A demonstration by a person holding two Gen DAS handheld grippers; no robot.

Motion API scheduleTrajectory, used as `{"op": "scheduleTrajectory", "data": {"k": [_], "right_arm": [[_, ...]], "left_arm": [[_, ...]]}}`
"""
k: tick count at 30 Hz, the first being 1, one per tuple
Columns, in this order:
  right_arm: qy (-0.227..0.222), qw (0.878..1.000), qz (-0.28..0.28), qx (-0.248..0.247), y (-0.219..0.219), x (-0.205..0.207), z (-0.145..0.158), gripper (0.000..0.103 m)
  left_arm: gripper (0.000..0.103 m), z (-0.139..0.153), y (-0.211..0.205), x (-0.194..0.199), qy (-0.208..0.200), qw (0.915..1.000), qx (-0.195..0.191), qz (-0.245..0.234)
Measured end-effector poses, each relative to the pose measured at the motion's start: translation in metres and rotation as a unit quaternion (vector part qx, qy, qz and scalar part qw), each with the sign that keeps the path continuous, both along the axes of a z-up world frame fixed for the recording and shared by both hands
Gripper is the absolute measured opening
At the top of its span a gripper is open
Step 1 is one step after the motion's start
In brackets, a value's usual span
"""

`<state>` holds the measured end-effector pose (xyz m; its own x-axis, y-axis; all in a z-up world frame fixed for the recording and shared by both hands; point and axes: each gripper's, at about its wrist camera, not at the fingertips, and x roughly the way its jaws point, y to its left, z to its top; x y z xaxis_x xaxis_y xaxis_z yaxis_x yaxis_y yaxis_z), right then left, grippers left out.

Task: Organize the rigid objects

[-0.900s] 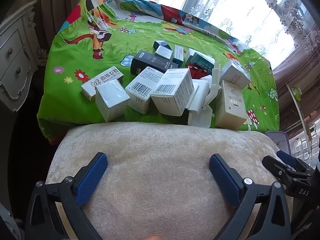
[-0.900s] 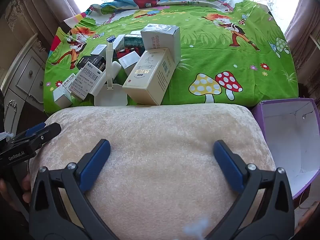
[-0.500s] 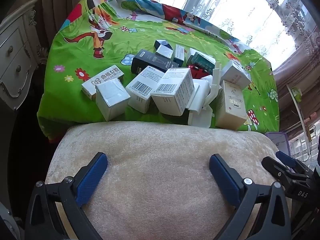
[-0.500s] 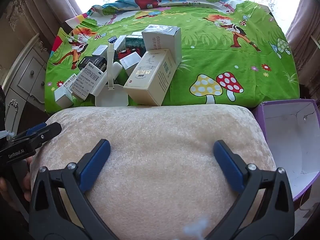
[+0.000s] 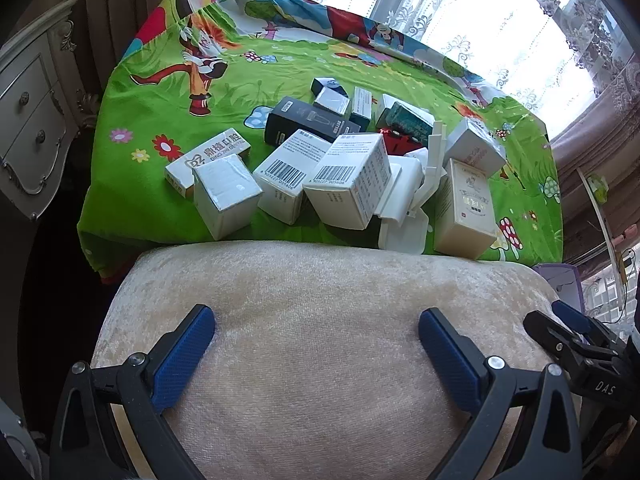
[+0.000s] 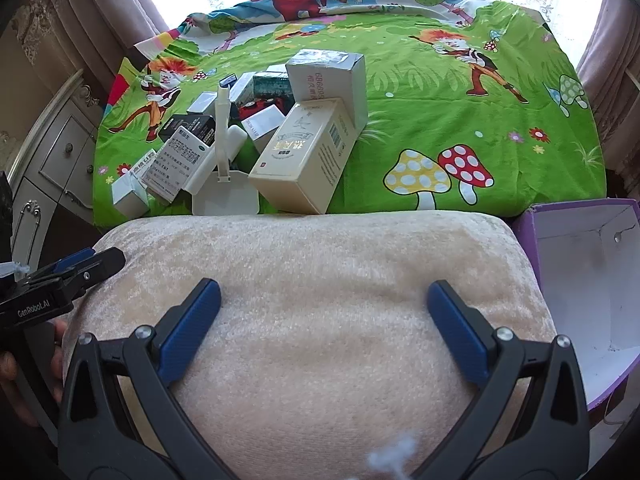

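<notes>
A heap of several small cartons lies on a table under a bright green cartoon cloth [image 5: 160,208]. It holds white barcoded boxes [image 5: 348,180], a black box [image 5: 308,122], a cream box [image 5: 466,208] [image 6: 304,160] and a white plastic piece [image 6: 222,140]. Both grippers hover over a beige cushioned stool [image 5: 320,340] in front of the table, well short of the cartons. My left gripper [image 5: 316,352] is open with nothing between its blue pads. My right gripper [image 6: 324,328] is open and empty too. An open purple box [image 6: 580,280] with a white inside stands right of the stool.
A pale carved drawer cabinet [image 5: 28,120] stands left of the table. Curtains and a bright window run behind it. The right half of the cloth [image 6: 480,120] bears no boxes. A hand [image 6: 12,364] holds the left tool at the stool's left edge.
</notes>
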<state>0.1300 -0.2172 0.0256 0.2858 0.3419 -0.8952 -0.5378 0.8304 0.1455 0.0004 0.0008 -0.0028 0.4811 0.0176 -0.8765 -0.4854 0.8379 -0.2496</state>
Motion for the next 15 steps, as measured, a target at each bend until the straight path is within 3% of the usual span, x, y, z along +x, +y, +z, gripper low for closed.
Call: {"op": "scheduleTrajectory", "data": {"k": [15], "right_arm": [[0.015, 1.000, 0.017, 0.011, -0.0023, 0.0039, 0.0006, 0.103]], "left_arm": [[0.103, 0.0008, -0.0004, -0.0003, -0.002, 1.0000, 0.001, 0.000]]}}
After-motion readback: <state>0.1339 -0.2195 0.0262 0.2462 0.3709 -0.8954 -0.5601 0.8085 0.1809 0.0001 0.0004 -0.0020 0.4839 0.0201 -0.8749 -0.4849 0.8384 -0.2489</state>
